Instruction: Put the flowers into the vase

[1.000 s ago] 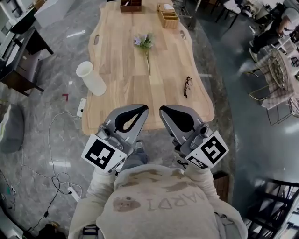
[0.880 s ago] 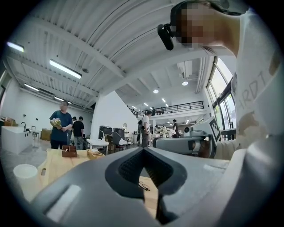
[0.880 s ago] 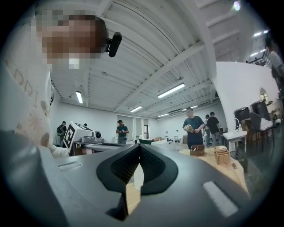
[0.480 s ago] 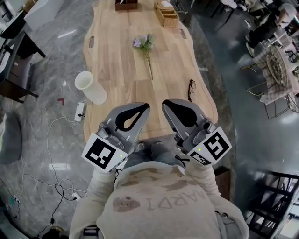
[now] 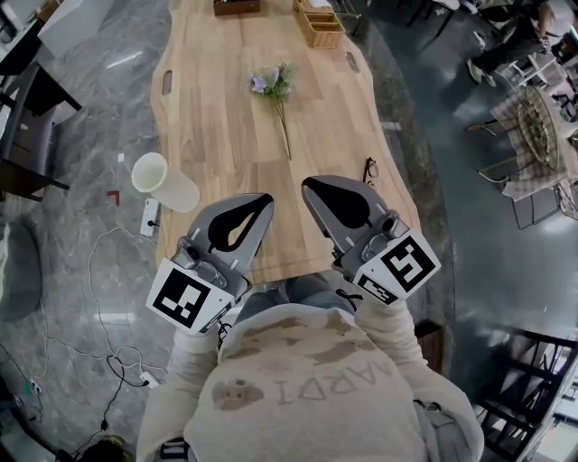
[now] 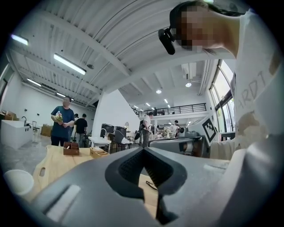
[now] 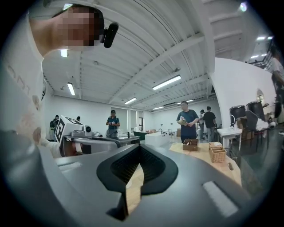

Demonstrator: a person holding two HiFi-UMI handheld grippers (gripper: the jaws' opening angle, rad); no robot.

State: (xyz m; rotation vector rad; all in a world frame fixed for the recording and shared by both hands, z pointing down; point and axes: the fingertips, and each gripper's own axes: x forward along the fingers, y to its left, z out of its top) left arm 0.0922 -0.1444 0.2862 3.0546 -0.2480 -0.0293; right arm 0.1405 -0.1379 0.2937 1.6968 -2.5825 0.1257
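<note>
Task not begun: flowers [image 5: 274, 86] lie on tabletop [image 5: 217, 108], well apart from vase [image 5: 164, 182]. Left hand-held gripper [image 5: 264, 198] and right hand-held gripper [image 5: 309, 184] clenched, empty, short of vase.

A large open hall, part café and part shared studio. A long live-edge wooden table [image 5: 226, 117] stands on a polished grey stone floor [image 5: 63, 207], with a wicker basket [image 5: 321, 23] and a wooden box [image 5: 237, 7] at its far end. To the right, metal chairs [image 5: 502, 176] sit by a checked-cloth table [image 5: 538, 128]. Overhead run white beams with strip lights [image 6: 69, 64]. A railed mezzanine [image 6: 177, 107] overlooks people [image 6: 62, 123] standing among counters and a white sink [image 7: 230, 130]
</note>
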